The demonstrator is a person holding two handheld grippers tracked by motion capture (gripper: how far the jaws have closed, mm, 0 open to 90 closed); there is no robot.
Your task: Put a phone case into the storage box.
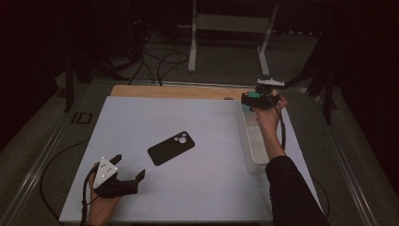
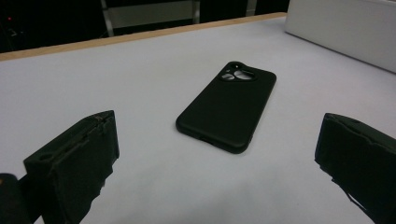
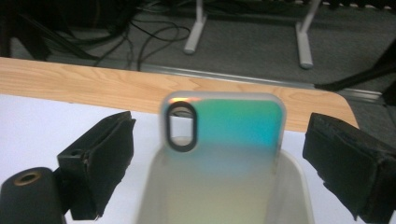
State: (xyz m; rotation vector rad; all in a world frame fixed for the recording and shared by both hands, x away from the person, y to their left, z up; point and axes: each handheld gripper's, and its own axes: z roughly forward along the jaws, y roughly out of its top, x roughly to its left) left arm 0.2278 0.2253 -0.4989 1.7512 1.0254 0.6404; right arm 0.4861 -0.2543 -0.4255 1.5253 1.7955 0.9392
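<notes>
A black phone case (image 1: 171, 148) lies back up near the middle of the white mat (image 1: 197, 117), its camera cutout toward the far right. My left gripper (image 1: 128, 166) rests open at the near left, short of it; the black phone case (image 2: 226, 109) lies ahead between the spread jaws (image 2: 219, 161). My right gripper (image 1: 251, 100) hovers open over the far end of a translucent white bin (image 1: 254, 141). An iridescent teal phone case (image 3: 229, 121) leans upright against the bin's far wall, between my right gripper's (image 3: 219, 144) spread jaws without touching them.
A wooden table edge (image 1: 174, 91) runs along the far side of the mat. Beyond it, cables and a white metal stand (image 1: 226, 28) sit on the dark floor. The white bin (image 2: 345, 32) stands to the right of the black case.
</notes>
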